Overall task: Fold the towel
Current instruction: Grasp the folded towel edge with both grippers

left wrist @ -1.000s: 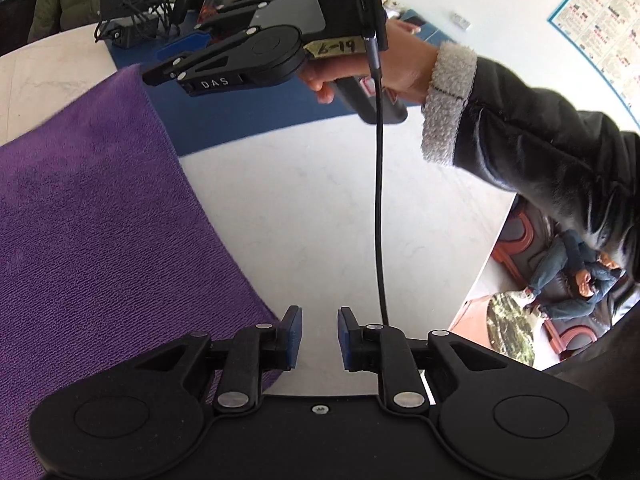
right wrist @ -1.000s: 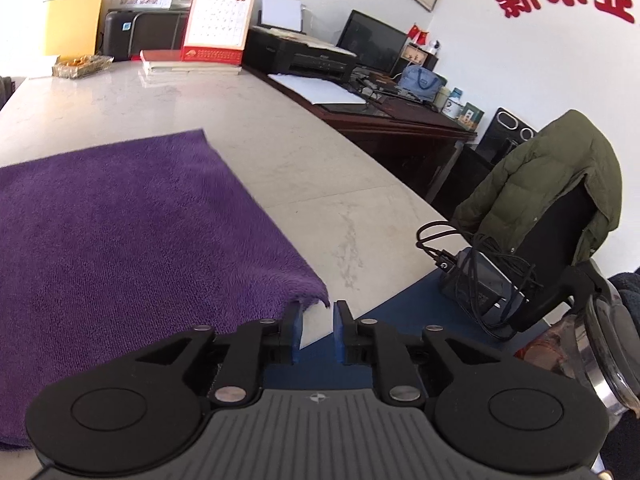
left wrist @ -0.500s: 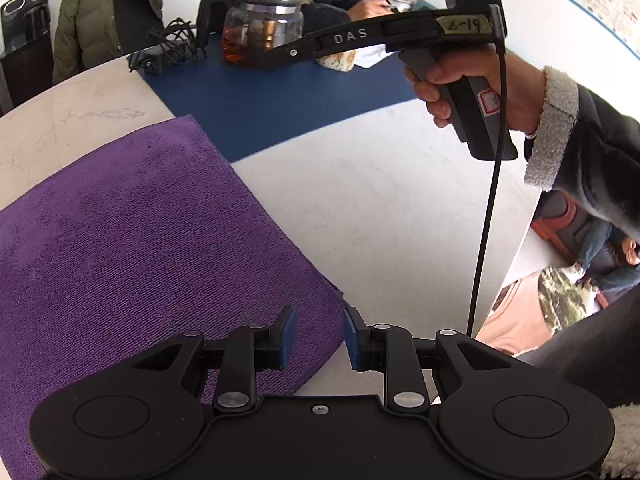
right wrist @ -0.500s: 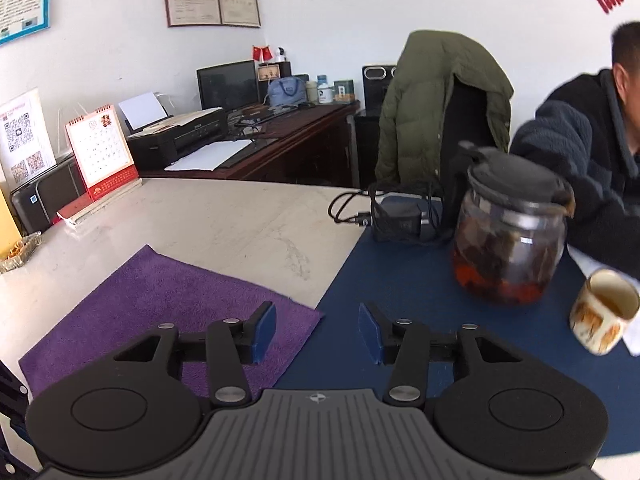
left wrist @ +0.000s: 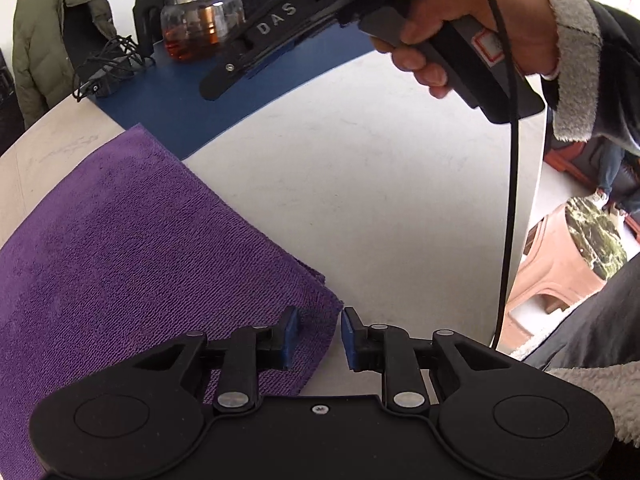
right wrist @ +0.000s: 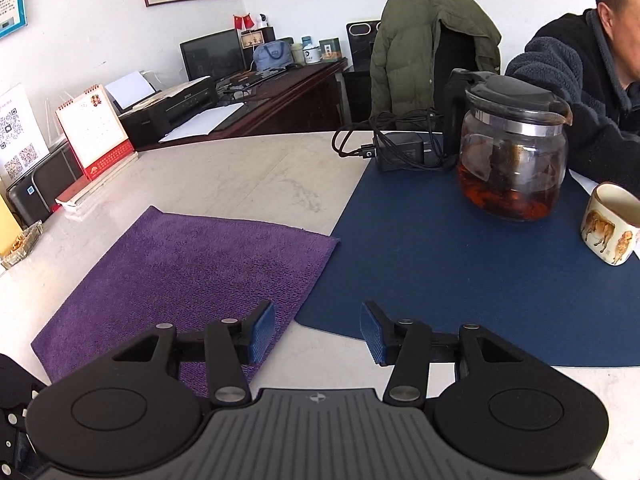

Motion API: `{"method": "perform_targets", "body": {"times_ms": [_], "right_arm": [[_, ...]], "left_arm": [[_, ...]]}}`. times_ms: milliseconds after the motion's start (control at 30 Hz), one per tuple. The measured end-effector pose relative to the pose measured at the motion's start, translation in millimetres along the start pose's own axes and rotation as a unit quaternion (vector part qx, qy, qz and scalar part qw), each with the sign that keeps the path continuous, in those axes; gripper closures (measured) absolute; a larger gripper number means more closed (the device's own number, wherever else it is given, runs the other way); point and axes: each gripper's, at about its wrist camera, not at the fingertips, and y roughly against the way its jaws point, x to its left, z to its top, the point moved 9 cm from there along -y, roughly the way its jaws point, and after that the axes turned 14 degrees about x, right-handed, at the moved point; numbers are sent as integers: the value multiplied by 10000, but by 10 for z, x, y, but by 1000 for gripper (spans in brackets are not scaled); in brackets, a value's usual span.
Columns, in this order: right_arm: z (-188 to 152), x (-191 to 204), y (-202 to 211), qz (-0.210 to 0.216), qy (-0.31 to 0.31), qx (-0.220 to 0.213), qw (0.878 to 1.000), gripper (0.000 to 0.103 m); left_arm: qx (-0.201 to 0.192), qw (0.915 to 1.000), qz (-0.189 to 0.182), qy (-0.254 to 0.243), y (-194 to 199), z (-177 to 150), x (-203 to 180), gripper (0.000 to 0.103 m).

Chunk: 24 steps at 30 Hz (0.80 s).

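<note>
A purple towel (left wrist: pixel 140 260) lies flat on the pale table, with stacked layers showing at its right edge. My left gripper (left wrist: pixel 319 336) hangs low over the towel's near right corner. Its jaws are closing, and the corner lies between the blue pads, which do not press on it. In the right wrist view the towel (right wrist: pixel 208 260) spreads out ahead to the left. My right gripper (right wrist: pixel 318 332) is open above the towel's right edge, with nothing held. A hand (left wrist: pixel 460 20) holds that gripper high in the left wrist view.
A blue mat (right wrist: pixel 440 272) borders the towel on the right. On it stand a glass teapot (right wrist: pixel 512 160), a mug (right wrist: pixel 610 224) and a charger with cable (right wrist: pixel 400 148). A seated person (right wrist: pixel 580 80) is behind. A desk calendar (right wrist: pixel 94 132) stands far left.
My left gripper came down over the towel's near corner, which now sits between its jaws. My right gripper rolled and swung toward the blue mat, and its jaws stand wider.
</note>
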Motion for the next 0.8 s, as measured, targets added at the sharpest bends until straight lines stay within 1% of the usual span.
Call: {"method": "perform_targets", "body": {"times_ms": [200, 400, 433, 467, 567, 800], "right_arm": [[-7, -26, -39, 23, -116, 50, 9999, 51], [-9, -10, -79, 27, -155, 106, 9998, 51], [-13, -11, -85, 24, -166, 121, 9998, 51], [-18, -13, -91, 19, -177, 135, 9998, 51], [-31, -15, -104, -4, -163, 183, 9997, 51], [-19, -22, -155, 15, -178, 232, 9996, 51]], "left_arm": [[-84, 9987, -280, 409, 56, 23, 189, 91], [-8, 9970, -601, 479, 2, 38, 176, 91], [-2, 9966, -652, 501, -10, 43, 172, 92], [-2, 9961, -697, 537, -16, 46, 176, 97], [-26, 9943, -798, 704, -5, 52, 226, 102], [-133, 9906, -949, 977, 63, 65, 351, 103]]}}
